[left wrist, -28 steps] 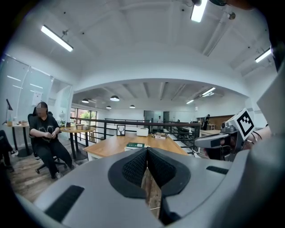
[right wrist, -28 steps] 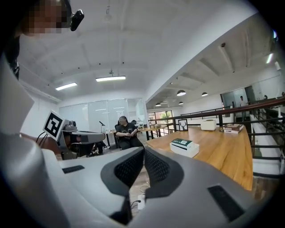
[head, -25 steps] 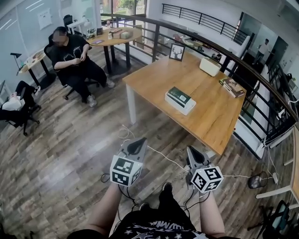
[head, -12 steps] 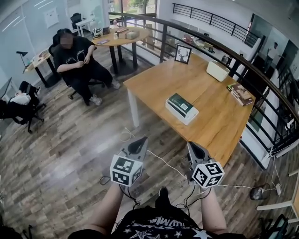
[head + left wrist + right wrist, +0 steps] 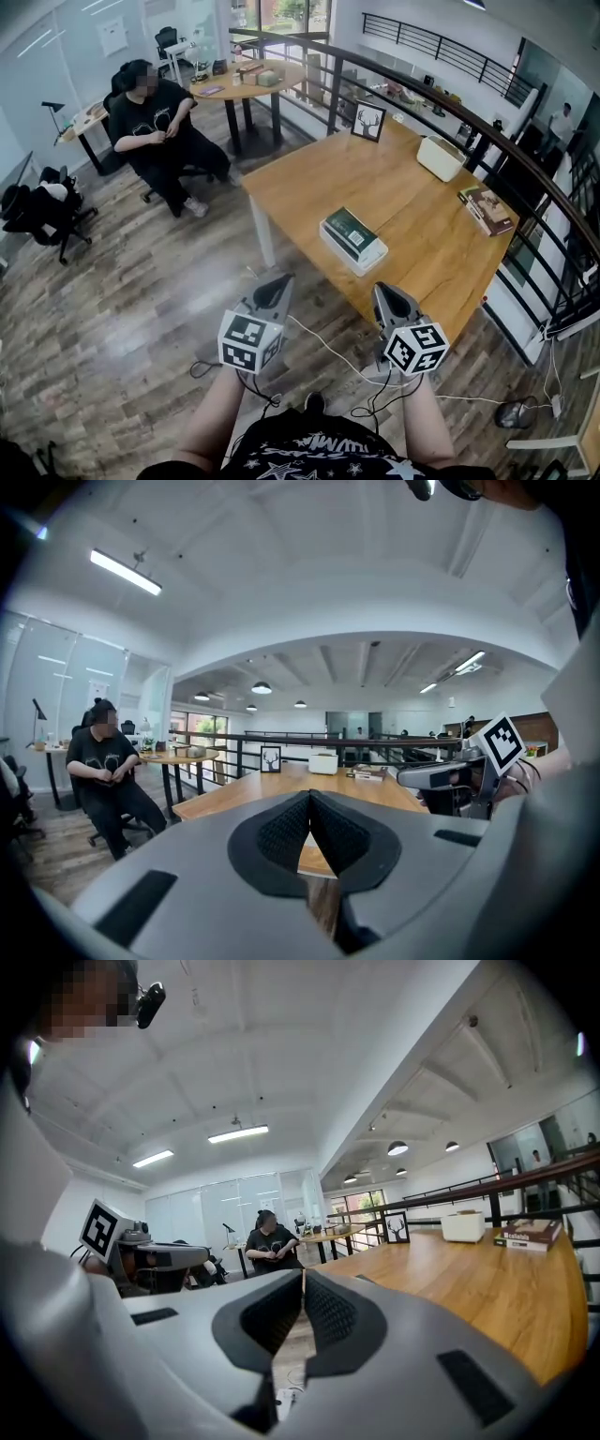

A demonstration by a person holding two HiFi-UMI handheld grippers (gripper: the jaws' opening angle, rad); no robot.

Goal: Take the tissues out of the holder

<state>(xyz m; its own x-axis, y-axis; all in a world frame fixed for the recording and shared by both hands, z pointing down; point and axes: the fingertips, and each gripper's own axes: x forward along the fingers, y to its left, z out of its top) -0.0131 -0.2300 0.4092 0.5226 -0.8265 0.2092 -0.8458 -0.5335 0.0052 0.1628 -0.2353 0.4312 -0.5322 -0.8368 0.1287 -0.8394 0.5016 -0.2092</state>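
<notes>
A flat white box with a green top [image 5: 352, 240] lies in the middle of the wooden table [image 5: 422, 253]. A cream white box [image 5: 441, 157] stands at the table's far end; it also shows in the left gripper view [image 5: 323, 762] and the right gripper view [image 5: 462, 1225]. My left gripper [image 5: 273, 291] and right gripper [image 5: 388, 302] hang side by side over the floor, short of the table's near edge. Both are shut with nothing between the pads [image 5: 281, 834] [image 5: 330, 1309]. The green-topped box does not show in either gripper view.
A framed deer picture [image 5: 367, 122] and a stack of books [image 5: 487, 208] stand on the far part of the table. A black railing [image 5: 506, 141] runs behind it. A seated person [image 5: 155, 131] is at the left by a round table [image 5: 246, 80]. Cables [image 5: 328, 342] lie on the floor.
The table and the green-topped box have come closer and shifted left in the head view. Both grippers keep their place side by side and stay shut.
</notes>
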